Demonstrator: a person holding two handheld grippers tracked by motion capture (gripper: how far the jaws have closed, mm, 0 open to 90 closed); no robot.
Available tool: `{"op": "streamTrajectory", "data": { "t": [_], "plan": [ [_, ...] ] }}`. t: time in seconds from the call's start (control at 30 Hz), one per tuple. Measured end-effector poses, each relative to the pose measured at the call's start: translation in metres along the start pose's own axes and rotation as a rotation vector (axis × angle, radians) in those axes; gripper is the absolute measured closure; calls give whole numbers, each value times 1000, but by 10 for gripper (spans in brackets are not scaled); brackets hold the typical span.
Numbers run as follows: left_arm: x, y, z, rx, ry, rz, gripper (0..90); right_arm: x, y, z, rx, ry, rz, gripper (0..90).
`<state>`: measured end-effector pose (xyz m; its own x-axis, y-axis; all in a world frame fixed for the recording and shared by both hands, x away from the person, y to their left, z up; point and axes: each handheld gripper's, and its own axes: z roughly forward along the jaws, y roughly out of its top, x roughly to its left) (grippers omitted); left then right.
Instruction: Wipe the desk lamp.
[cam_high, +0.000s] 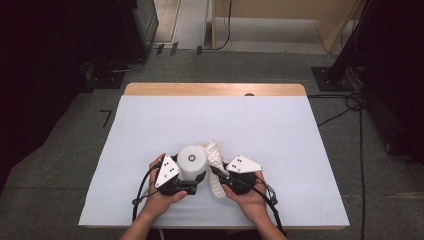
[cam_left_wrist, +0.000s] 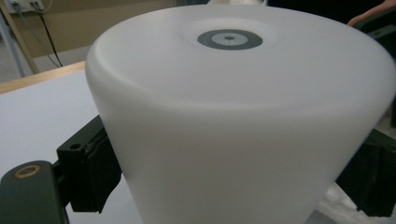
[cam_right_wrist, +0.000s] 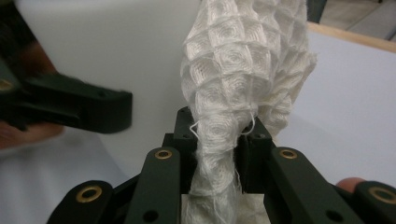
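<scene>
A white plastic cup (cam_high: 192, 161) stands upside down near the front of the table, a grey ring on its upturned base. My left gripper (cam_high: 194, 176) is shut on it, one black jaw pressing each side of the cup (cam_left_wrist: 233, 116). A white waffle-weave cloth (cam_high: 215, 155) hangs bunched against the cup's right side. My right gripper (cam_high: 220, 175) is shut on the cloth (cam_right_wrist: 243, 70), whose twisted end is pinched between its jaws (cam_right_wrist: 219, 135). In the right gripper view the cup (cam_right_wrist: 116, 46) sits just left of the cloth, with a finger (cam_right_wrist: 79, 109) of the left gripper on its wall.
A white cover (cam_high: 150, 130) lies over the table, with a wooden strip (cam_high: 215, 89) showing at the far edge. Black stands and cables (cam_high: 350, 105) sit on the floor to the right. The cover is bare ahead of and beside both hands.
</scene>
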<state>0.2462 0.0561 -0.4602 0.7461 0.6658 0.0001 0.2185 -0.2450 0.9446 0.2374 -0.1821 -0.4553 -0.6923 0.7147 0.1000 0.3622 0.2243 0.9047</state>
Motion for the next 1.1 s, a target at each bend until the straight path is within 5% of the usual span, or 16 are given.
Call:
{"op": "streamTrajectory", "data": {
  "t": [0.13, 0.37, 0.47, 0.7, 1.1],
  "plan": [
    [-1, -1, 3, 13, -10, 6, 83, -1, 7, -10, -68, 10, -9, 728],
    [-2, -1, 3, 17, -14, 12, 83, 2, 11, -17, -110, 4, -40, 728],
    [0, 0, 1, 7, -6, 1, 84, 3, 9, -12, -80, 3, -57, 729],
    [2, 0, 0, -14, -6, -19, 84, -3, -12, 12, 86, -5, -31, 727],
    [2, -12, 11, 64, 34, 37, 84, -16, -6, -4, 2, -118, 0, 727]
  ]
}}
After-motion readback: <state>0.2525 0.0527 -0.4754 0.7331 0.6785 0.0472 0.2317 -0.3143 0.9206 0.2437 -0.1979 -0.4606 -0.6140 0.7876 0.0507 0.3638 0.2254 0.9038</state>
